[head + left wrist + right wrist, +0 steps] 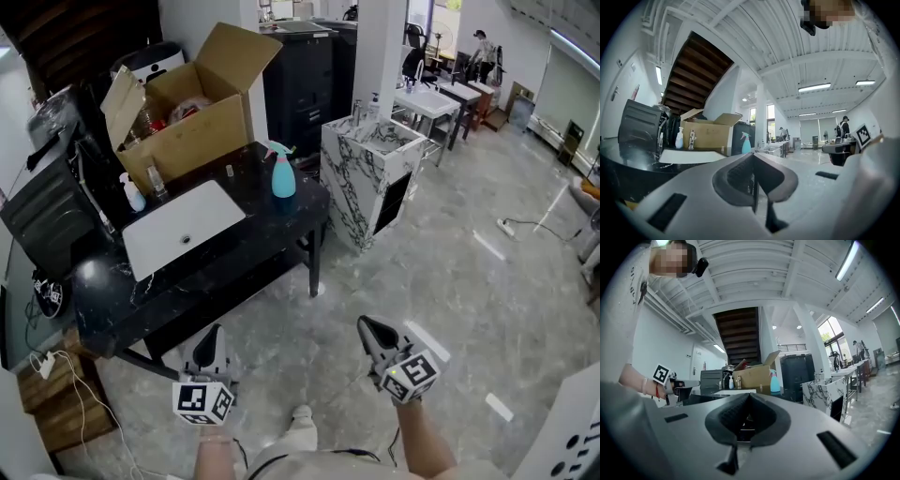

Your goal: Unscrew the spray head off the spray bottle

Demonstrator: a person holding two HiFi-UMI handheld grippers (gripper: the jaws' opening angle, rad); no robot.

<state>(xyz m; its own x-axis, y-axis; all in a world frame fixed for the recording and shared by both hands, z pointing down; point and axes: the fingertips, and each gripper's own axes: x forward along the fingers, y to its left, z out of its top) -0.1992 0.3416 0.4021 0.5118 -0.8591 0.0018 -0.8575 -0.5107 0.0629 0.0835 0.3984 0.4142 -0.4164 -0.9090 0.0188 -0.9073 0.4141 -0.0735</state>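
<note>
Standing off to the side here; both claws are pinched fully closed with nothing between the jaws. The left claw (213, 334) and right claw (367, 328) are held out level over the grey floor (441, 281), side by side, both well short of the black tabletop (239, 267). Each gripper view shows the same thing up close: the left claw (754, 161) with its dark pads meeting, and the right claw (747, 403) likewise.

The spray bottle (283, 174) is the teal one standing upright near the far right end of the tabletop, spray head (277, 150) still on it (the nozzle pokes out toward the left in the head view); it's well apart from both claws. It also shows small in the left gripper view (746, 143) and the right gripper view (775, 380).

Other stuff on the tabletop: a flat white board (183, 229) in the middle; an open cardboard box (192, 127) behind it; a small white pump bottle (133, 194) and a little clear bottle (155, 180) just left of the board. Right of the tabletop stands a white marble-look cabinet (361, 183); a person (485, 52) is far off at the back by some desks.
</note>
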